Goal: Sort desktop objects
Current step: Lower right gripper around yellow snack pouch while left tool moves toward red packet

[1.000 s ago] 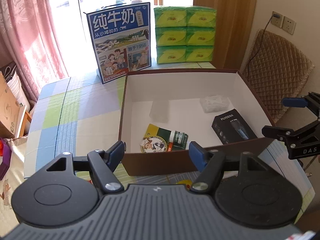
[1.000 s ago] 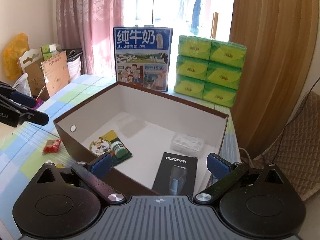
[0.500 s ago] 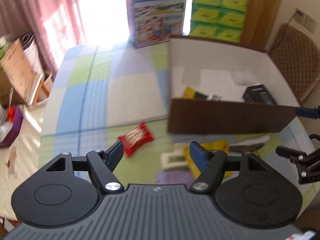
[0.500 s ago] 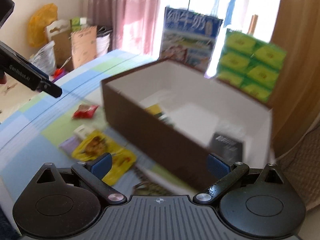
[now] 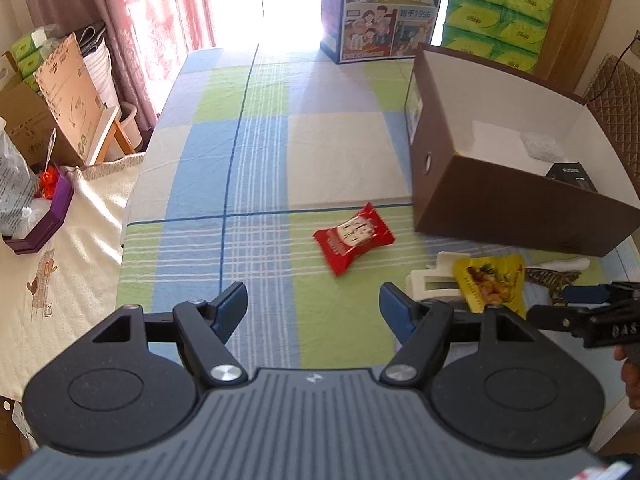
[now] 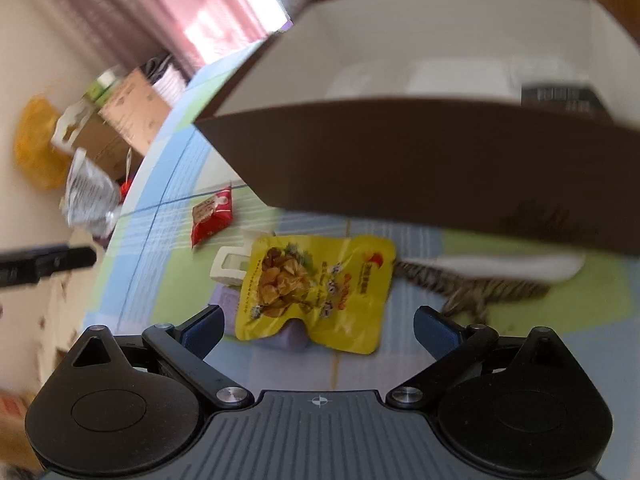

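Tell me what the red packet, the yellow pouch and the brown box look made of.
Red packet: glossy plastic film, judging by crimped ends and sheen. Yellow pouch: smooth printed plastic or foil laminate, lying flat. Brown box: likely matte cardboard, given its thin stiff walls and white lining.

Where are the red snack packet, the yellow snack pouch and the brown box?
red snack packet [image 5: 352, 239], left wrist view, on its white label.
yellow snack pouch [image 6: 316, 284], right wrist view, on its printed middle.
brown box [image 5: 516, 212], left wrist view, on its near outer wall.
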Demonstrator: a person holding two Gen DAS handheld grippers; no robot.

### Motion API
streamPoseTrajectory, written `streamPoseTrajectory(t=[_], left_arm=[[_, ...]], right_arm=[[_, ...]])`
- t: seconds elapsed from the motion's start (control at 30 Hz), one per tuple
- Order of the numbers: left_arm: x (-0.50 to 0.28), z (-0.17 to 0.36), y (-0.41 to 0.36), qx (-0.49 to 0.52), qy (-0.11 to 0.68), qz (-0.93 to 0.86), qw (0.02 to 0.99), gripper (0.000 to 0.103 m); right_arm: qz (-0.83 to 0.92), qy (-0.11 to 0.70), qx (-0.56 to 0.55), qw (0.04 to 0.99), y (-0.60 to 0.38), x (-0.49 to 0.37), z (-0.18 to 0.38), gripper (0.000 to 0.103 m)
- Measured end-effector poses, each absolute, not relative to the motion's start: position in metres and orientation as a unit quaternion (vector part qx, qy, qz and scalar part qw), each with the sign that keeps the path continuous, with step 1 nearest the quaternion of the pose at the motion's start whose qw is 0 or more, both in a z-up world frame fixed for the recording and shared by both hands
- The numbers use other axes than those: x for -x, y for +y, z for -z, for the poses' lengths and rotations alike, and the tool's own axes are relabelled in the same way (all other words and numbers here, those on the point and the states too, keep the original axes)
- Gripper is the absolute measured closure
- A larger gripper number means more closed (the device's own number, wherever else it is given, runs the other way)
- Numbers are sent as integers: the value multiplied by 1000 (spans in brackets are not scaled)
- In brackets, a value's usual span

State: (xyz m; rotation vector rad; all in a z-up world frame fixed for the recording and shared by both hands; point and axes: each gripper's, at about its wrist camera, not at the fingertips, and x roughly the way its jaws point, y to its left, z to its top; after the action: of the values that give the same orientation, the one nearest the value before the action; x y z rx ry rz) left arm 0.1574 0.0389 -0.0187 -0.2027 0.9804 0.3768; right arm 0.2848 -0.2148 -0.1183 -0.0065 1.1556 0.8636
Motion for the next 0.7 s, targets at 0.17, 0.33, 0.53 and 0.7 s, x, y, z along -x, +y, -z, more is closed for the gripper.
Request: streamPoseTrajectory(t=[0.17,0.33,0.53,0.7], left_arm=[[-159,27,51,99,475,-174,857,34],[-166,35,60,99,483,-164,854,34],[-173,43,66,97,491,-152,852,34],[-180,49,69,96,497,-143,850,34]], right_arm=[[-374,542,-13,752,-199,-292,130,5],[-360,528,10,769,-184,-291,137,4],[-351,512,83,780,-163,-278,147,7],[-370,494,84,783,-164,-272,142,41]])
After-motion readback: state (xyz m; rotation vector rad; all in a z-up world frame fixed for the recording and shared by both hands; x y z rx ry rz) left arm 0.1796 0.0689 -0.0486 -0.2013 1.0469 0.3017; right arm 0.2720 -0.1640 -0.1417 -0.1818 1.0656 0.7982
